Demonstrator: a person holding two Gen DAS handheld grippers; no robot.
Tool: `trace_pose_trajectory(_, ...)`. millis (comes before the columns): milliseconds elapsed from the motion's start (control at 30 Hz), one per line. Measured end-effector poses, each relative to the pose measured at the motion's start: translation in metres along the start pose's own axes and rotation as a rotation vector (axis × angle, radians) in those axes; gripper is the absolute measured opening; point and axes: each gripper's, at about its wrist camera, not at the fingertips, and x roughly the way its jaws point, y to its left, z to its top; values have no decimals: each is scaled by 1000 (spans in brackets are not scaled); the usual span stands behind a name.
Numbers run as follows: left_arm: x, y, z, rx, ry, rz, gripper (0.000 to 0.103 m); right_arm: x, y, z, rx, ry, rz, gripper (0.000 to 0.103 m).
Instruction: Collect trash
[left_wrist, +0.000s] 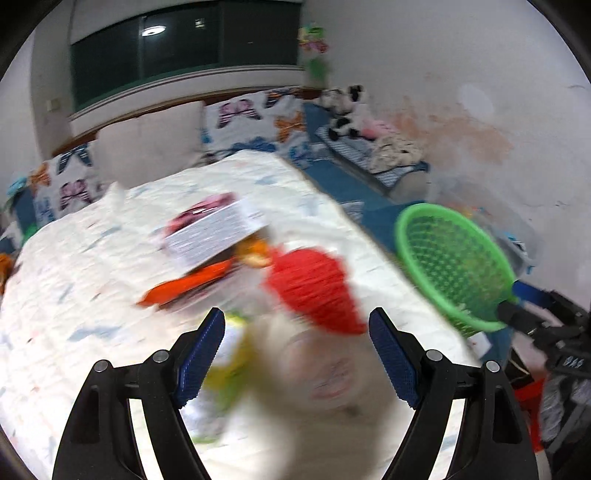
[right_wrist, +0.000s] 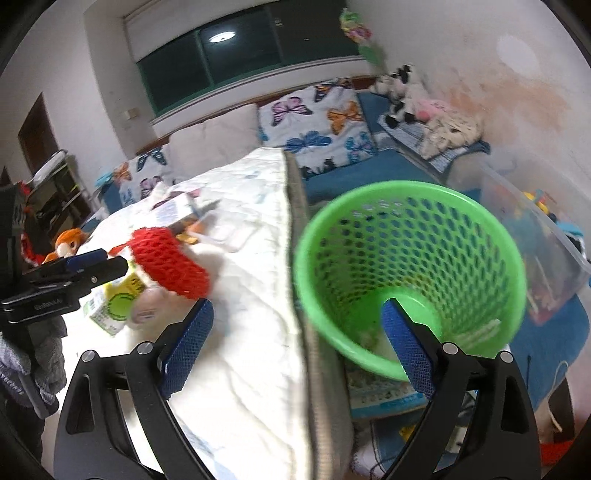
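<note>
The left tongs (left_wrist: 296, 347) stood wide open over a heap of trash on the white bedcover (left_wrist: 74, 295), holding nothing, with a red net bag (left_wrist: 314, 288) and a blurred pale cup (left_wrist: 328, 373) lying between and just ahead of their blue pads. The right tongs (right_wrist: 297, 345) looked open too, though one finger reached inside the green basket (right_wrist: 410, 266) beside the bed edge, and whether they gripped its rim could not be told. The picking-up step seemed to be in hand, and the next move would likely call for closing on the net bag or the cup, then carrying it across to the basket.
</note>
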Motion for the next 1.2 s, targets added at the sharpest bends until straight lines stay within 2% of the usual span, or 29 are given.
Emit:
trace_pose_trajectory(167, 1, 39, -15, -41, 35, 65, 74, 11, 24, 5, -53, 11, 40, 92)
trace_pose_trajectory(433, 14, 66, -23, -65, 86, 54, 71, 30, 64, 13, -135, 33, 92, 92)
trace_pose_trajectory(833, 36, 63, -20, -33, 124, 28, 64, 72, 109, 26, -256, 87, 170, 88)
trace_pose_trajectory(1200, 53, 60, -18, -23, 152, -4, 61, 110, 127, 36, -295, 117, 155, 72)
